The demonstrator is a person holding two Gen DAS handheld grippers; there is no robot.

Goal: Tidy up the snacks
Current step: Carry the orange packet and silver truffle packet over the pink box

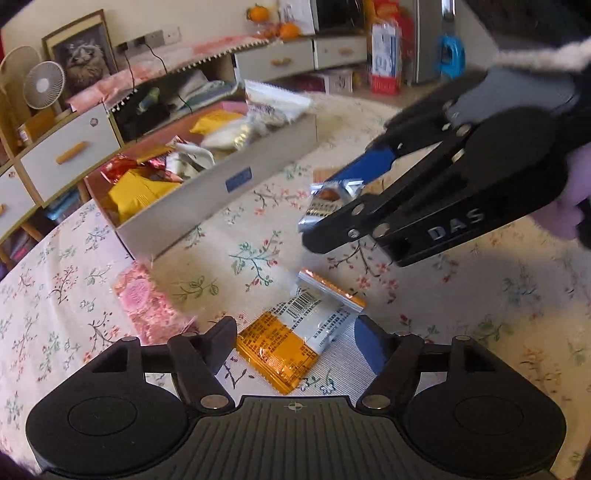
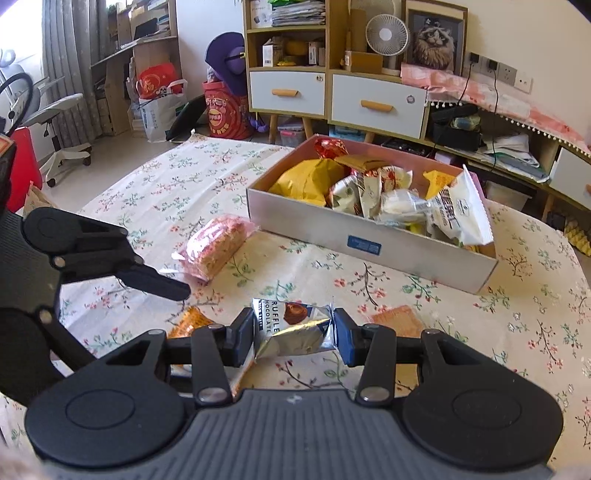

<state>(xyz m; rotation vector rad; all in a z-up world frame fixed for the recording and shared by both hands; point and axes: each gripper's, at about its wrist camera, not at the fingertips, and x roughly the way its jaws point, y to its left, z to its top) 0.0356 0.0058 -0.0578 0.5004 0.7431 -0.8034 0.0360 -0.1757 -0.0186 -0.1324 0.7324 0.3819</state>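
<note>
Floral tablecloth (image 2: 177,173) covers the table. Far side: drawer cabinet (image 2: 376,105), fan (image 2: 387,35), cat picture (image 2: 434,40).

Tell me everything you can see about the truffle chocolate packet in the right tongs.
The chocolate packet is a small, shiny silver foil wrapper with a dark panel, white lettering and a picture of a brown truffle. It looks crinkled and sealed. The right tongs pinch it at both ends, holding it crosswise above the floral tablecloth, short of the box.
</note>
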